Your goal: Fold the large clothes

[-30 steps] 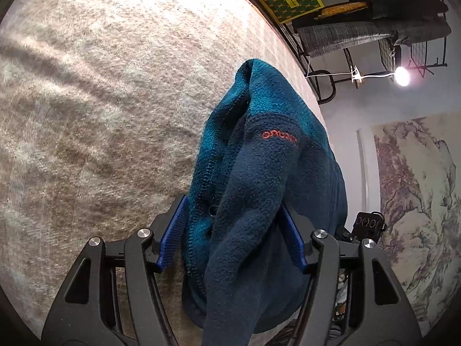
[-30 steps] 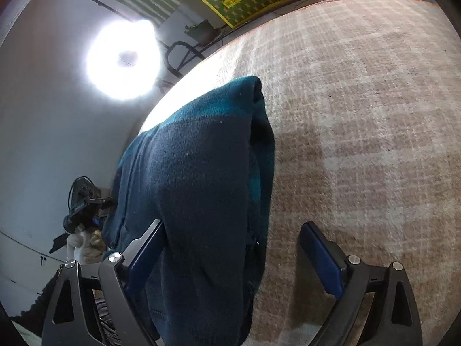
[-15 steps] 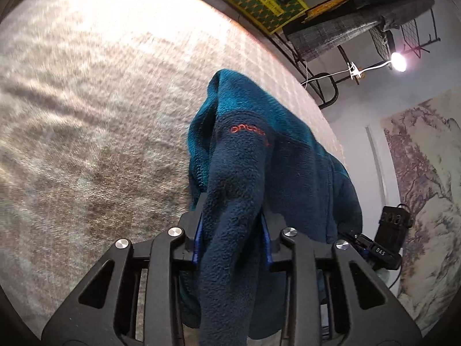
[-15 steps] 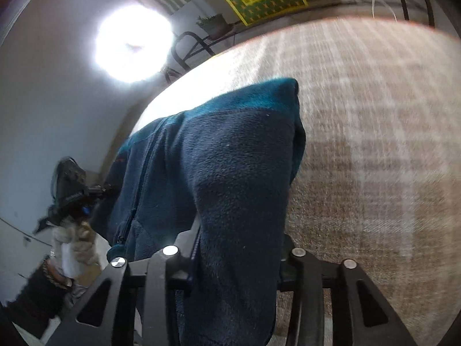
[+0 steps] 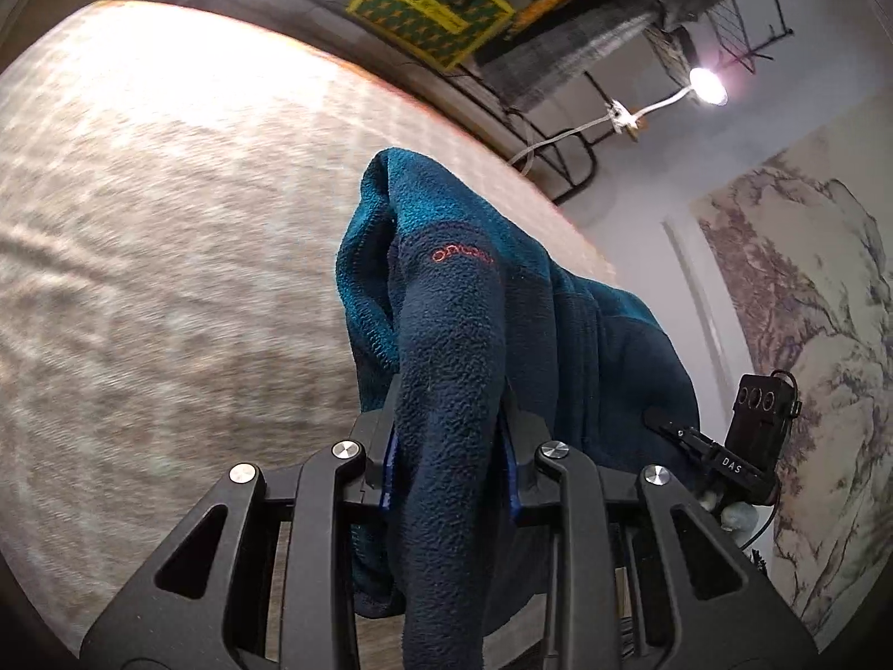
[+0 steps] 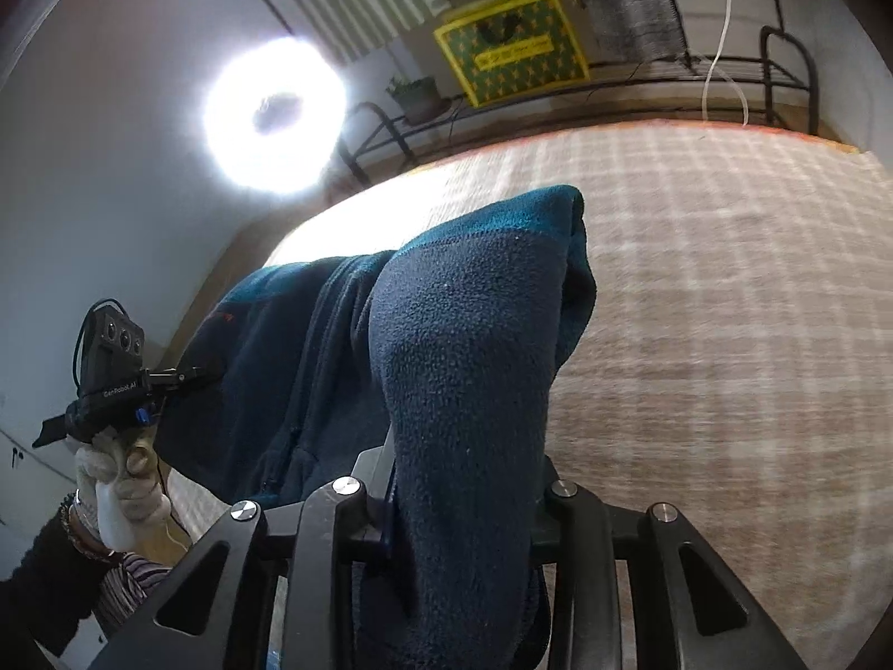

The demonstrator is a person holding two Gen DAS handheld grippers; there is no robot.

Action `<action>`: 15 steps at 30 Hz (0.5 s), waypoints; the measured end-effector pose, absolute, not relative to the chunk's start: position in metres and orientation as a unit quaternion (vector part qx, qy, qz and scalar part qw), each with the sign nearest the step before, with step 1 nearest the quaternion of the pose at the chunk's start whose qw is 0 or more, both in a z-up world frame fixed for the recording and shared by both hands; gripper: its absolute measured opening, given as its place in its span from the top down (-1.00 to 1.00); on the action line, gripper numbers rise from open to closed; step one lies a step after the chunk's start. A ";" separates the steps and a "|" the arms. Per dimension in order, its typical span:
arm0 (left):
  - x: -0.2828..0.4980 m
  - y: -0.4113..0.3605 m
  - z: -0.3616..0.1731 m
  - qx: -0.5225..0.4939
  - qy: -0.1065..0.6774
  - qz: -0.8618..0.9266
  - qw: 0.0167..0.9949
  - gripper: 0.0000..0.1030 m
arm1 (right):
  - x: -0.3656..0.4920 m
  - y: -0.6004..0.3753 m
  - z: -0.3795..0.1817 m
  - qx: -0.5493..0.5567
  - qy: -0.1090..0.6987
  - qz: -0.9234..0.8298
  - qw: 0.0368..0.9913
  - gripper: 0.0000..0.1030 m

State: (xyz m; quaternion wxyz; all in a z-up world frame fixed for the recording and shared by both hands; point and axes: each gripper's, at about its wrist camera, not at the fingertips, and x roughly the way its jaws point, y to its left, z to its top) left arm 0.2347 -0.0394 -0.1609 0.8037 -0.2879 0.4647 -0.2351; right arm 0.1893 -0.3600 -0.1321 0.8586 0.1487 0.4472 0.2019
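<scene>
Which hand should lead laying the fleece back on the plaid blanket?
Left, narrowly. Both grippers are clamped on the fleece jacket, but the left gripper holds the logo side with the collar visible, giving a clearer reference edge. The right gripper sees only bunched fabric over the blanket.

fleece jacket (image 5: 446, 346) over blanket (image 5: 167, 223)

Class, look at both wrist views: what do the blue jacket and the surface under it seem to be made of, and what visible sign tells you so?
Jacket: probably fleece, matt with a nubbly pilled nap; navy body, teal upper part, small red stitched logo.
Surface: looks like woven cloth, a blanket or rug, matt beige with a faint plaid grid and an orange edge. Motion blur leaves the weave uncertain.
</scene>
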 end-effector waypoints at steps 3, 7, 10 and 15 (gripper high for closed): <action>0.240 -0.064 -0.151 -0.289 0.458 -0.253 0.801 0.50 | 0.184 -0.384 -0.117 0.143 0.436 0.190 0.868 0.43; 0.253 -0.105 -0.142 -0.282 0.453 -0.276 0.799 0.50 | 0.184 -0.419 -0.092 0.130 0.422 0.166 0.882 0.43; 0.265 -0.138 -0.136 -0.273 0.449 -0.291 0.800 0.50 | 0.187 -0.445 -0.080 0.124 0.414 0.147 0.890 0.44; 0.296 -0.201 -0.131 -0.263 0.445 -0.310 0.798 0.50 | 0.202 -0.493 -0.067 0.117 0.404 0.112 0.900 0.44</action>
